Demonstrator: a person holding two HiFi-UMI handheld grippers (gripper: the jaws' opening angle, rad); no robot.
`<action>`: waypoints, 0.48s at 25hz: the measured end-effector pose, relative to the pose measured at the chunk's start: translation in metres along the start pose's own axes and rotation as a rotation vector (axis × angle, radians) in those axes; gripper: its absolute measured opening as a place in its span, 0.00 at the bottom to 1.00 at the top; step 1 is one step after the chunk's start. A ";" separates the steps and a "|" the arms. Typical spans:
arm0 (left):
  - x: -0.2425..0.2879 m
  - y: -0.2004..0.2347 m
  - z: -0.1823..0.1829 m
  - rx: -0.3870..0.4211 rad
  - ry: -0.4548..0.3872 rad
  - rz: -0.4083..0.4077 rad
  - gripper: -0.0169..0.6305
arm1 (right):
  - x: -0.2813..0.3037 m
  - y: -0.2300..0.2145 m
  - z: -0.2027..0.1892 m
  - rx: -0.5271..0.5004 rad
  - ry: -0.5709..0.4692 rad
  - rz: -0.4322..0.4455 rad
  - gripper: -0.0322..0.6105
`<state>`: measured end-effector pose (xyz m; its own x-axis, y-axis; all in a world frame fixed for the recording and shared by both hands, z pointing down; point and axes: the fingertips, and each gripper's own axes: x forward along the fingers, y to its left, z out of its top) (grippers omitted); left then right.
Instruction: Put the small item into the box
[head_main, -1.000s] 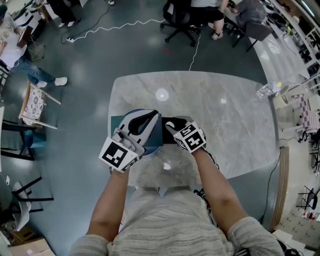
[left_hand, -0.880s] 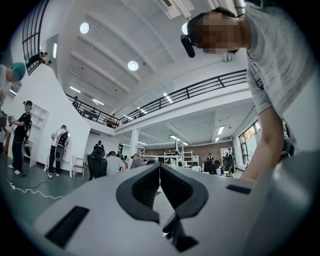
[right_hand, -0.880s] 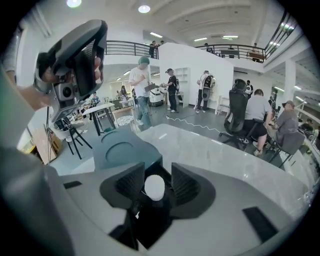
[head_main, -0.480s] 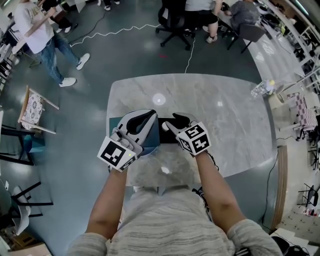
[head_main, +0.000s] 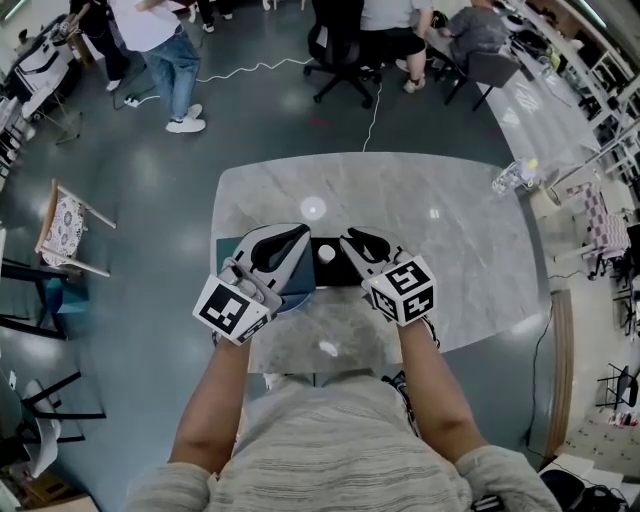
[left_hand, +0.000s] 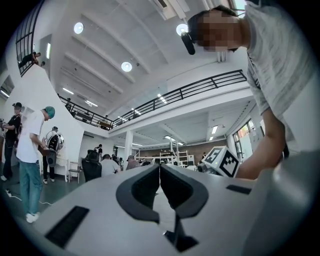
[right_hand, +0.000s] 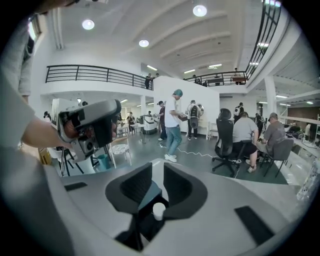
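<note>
A dark teal box (head_main: 229, 250) with a black inside (head_main: 338, 273) sits on the marble table (head_main: 450, 240), near its left front. The small white item (head_main: 326, 254) lies in the black inside, free of both grippers. My right gripper (head_main: 353, 240) hovers just right of the item. In the right gripper view its jaws (right_hand: 157, 169) are closing with a gap left between them, and the white item (right_hand: 158, 210) shows below, untouched. My left gripper (head_main: 302, 232) lies over the box's raised teal lid (head_main: 303, 278). In the left gripper view the left gripper (left_hand: 160, 168) is shut tip to tip.
A clear bottle (head_main: 510, 178) stands at the table's far right corner. Beyond the table are a black office chair (head_main: 338, 50), seated people and a white cable (head_main: 240, 68) on the floor. A patterned chair (head_main: 66, 224) stands to the left.
My right gripper has drawn back to the right and toward me, uncovering the white item in the box. Its jaws have narrowed. The left gripper has stayed put.
</note>
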<state>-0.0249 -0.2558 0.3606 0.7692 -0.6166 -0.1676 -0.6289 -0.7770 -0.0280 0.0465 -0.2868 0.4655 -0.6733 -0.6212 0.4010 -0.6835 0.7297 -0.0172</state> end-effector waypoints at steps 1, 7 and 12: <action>0.000 -0.002 0.002 0.004 0.000 -0.005 0.06 | -0.005 0.001 0.005 0.000 -0.017 -0.004 0.18; -0.004 -0.012 0.013 0.026 -0.007 -0.023 0.06 | -0.036 0.010 0.038 -0.003 -0.122 -0.024 0.13; -0.005 -0.019 0.023 0.040 -0.014 -0.034 0.06 | -0.060 0.015 0.064 -0.004 -0.197 -0.029 0.11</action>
<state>-0.0193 -0.2348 0.3392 0.7885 -0.5881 -0.1799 -0.6070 -0.7913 -0.0732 0.0591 -0.2565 0.3826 -0.6954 -0.6858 0.2146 -0.7028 0.7114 -0.0040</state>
